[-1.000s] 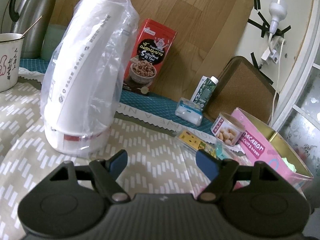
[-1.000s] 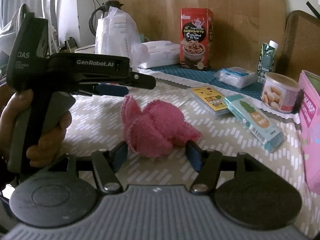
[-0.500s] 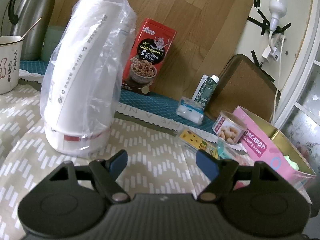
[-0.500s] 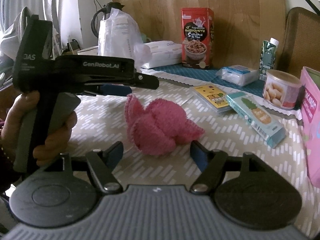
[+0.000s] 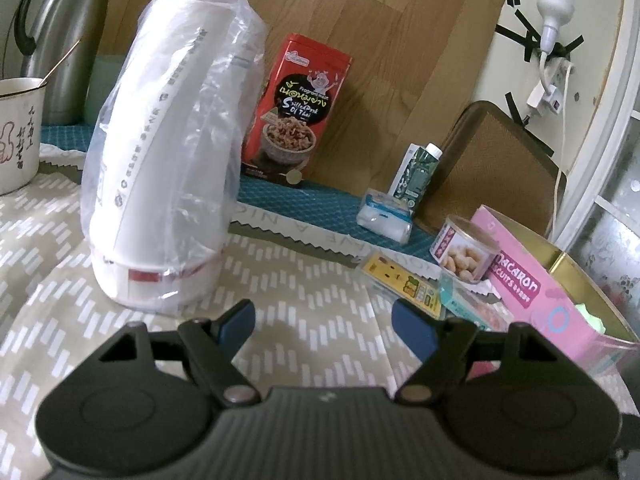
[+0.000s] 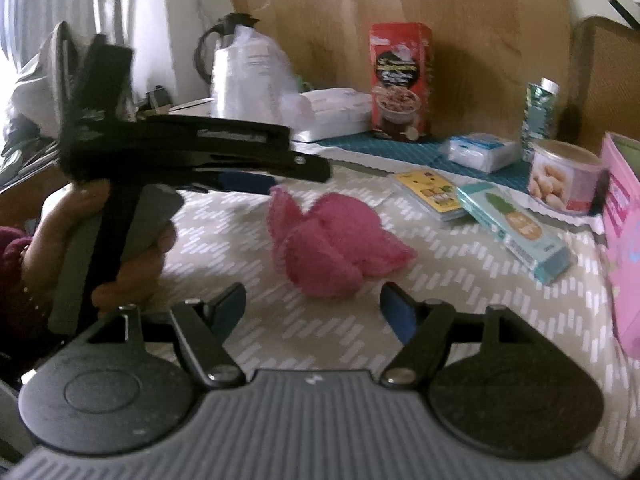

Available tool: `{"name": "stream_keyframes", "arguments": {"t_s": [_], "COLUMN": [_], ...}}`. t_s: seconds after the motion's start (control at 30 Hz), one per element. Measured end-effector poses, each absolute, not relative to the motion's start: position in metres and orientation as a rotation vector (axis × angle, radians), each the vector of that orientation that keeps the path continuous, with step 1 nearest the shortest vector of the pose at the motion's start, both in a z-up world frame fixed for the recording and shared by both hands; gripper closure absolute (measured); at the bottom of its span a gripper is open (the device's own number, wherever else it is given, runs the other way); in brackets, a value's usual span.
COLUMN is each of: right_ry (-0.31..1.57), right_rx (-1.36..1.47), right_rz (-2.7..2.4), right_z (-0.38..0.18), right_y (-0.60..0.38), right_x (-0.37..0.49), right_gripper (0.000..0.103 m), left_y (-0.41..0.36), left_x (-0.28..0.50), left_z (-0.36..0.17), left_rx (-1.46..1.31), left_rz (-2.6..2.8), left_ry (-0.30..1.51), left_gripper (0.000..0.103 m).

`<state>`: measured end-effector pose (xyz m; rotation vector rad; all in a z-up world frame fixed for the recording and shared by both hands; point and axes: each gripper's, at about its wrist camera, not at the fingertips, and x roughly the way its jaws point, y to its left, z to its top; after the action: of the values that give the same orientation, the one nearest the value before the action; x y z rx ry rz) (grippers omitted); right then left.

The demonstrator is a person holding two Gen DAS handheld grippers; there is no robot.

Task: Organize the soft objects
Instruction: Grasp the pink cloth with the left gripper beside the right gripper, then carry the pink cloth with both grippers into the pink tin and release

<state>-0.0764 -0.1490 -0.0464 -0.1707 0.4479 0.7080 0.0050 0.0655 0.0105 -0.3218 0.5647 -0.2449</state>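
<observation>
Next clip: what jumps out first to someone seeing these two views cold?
The crumpled pink cloth lies mid-table on the patterned tablecloth, just ahead of the right tongs, whose jaws have just been closing and hold nothing. In the left view, a tall white appliance in a plastic bag stands beyond the open left tongs, with an open pink biscuit tin at the right edge.

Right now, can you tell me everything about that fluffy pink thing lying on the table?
The fluffy pink cloth looks like soft terry towel, bunched into a rumpled heap with folds like petals. It lies on the beige patterned tablecloth, and nothing grips it. The right gripper sits just before it, fingers open and not touching. The left gripper hovers behind it to the left, also clear of it. A teal pineapple box lies off to its right.
</observation>
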Motion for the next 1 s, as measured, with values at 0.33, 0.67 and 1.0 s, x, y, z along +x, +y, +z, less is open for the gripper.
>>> {"name": "stream_keyframes", "arguments": {"t_s": [0.33, 0.67, 1.0], "right_ry": [0.367, 0.357, 0.437], "right_rx": [-0.261, -0.07, -0.173], "right_rz": [0.857, 0.658, 0.732], "right_z": [-0.045, -0.025, -0.037], "right_y": [-0.131, -0.193, -0.16], "right_x": [-0.109, -0.081, -0.066], "right_gripper": [0.043, 0.04, 0.028], "left_y": [0.084, 0.103, 0.05], "left_x": [0.0, -0.033, -0.033], "left_z": [0.01, 0.019, 0.013], "left_rx": [-0.419, -0.574, -0.49], "left_rz": [-0.254, -0.359, -0.526], "left_ry": [0.57, 0.612, 0.725], "left_gripper": [0.025, 0.025, 0.049]}}
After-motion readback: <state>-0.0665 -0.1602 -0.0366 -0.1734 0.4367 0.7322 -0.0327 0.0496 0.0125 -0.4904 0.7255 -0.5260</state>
